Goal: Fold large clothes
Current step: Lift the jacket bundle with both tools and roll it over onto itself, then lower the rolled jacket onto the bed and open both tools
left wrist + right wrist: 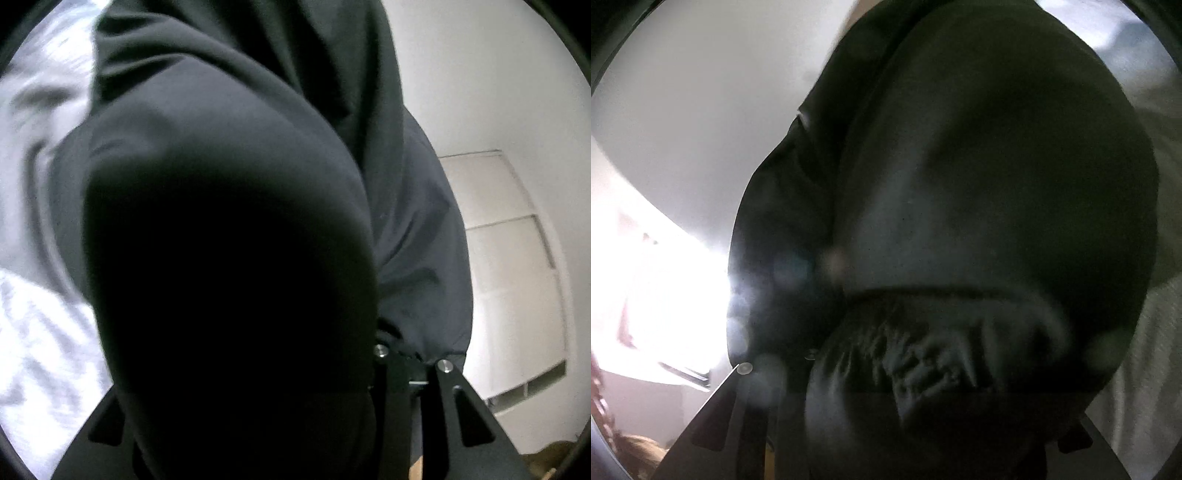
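A: Where is the garment?

B: A dark garment (229,177) fills most of the left wrist view, draped over the left gripper (412,363) and hanging right in front of the lens. Its gathered edge is bunched between the two fingers, which stand close together, so that gripper is clenched on the cloth.

A: What lies behind it there?

B: On the left, a blurred grey and white bed cover (40,295). On the right, a white wall (498,74) with a white panelled door (517,277).

A: And the right side?

B: The same dark garment (979,184) covers the right gripper (923,369) almost wholly. A puckered, elastic-looking hem (923,354) sits low in the view, just where the fingers would meet. Only the outer edge of one finger (720,402) shows, at lower left, with a screw at its tip.

A: Is it clamped?

B: I cannot tell; the cloth hides the tips.

A: Anything else?

B: A very bright window (665,302) glares at left, pale wall (720,92) above it, and light bedding (1152,350) at the right edge.
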`<state>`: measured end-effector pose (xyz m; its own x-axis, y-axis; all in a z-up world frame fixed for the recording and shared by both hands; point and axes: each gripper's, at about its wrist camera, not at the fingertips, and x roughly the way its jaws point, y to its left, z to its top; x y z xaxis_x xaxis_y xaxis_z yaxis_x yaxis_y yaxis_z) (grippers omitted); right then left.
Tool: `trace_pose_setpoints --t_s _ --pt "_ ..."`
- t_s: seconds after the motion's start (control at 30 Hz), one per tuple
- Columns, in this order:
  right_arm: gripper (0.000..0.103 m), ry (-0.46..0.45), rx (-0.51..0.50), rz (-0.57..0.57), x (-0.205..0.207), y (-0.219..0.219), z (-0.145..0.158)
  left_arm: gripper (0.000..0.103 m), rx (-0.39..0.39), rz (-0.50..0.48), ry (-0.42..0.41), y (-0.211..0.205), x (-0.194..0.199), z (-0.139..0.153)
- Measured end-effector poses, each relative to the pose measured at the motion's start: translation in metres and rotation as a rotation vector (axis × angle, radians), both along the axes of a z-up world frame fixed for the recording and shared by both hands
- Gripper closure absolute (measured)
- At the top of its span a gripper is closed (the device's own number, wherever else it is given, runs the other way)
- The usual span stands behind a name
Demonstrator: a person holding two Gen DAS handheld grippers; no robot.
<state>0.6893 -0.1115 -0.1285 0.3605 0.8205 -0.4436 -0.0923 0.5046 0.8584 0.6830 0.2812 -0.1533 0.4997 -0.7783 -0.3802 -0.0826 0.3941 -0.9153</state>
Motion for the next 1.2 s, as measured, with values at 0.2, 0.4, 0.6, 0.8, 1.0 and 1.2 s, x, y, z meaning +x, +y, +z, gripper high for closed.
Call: trace_pose_setpoints --t_s 0.2,0.4,0.6,0.8,1.0,1.2 --pt "0.059 0.036 -0.161 -0.025 0.007 -0.005 -0.011 0.054 0.098 -0.019 0.076 0.025 0.012 -0.020" --pt "0.037 0.051 -0.398 -0.058 0.016 -0.017 -0.009 0.047 0.248 -0.035 0.110 0.025 0.029 -0.018" --pt "0.025 0.068 -0.500 -0.130 0.012 -0.060 0.024 0.045 0.286 0.008 0.132 0.065 0.030 -0.016" --pt "0.016 0.067 -0.612 -0.174 -0.056 -0.125 0.056 0.045 0.321 0.069 0.132 0.118 -0.027 -0.001" --pt "0.016 0.059 -0.688 -0.250 -0.091 -0.172 0.079 0.045 0.333 0.173 0.125 0.138 -0.136 0.061" --pt "0.016 -0.044 -0.739 -0.260 -0.115 -0.140 0.116 0.045 0.466 0.131 0.053 0.067 -0.181 0.137"
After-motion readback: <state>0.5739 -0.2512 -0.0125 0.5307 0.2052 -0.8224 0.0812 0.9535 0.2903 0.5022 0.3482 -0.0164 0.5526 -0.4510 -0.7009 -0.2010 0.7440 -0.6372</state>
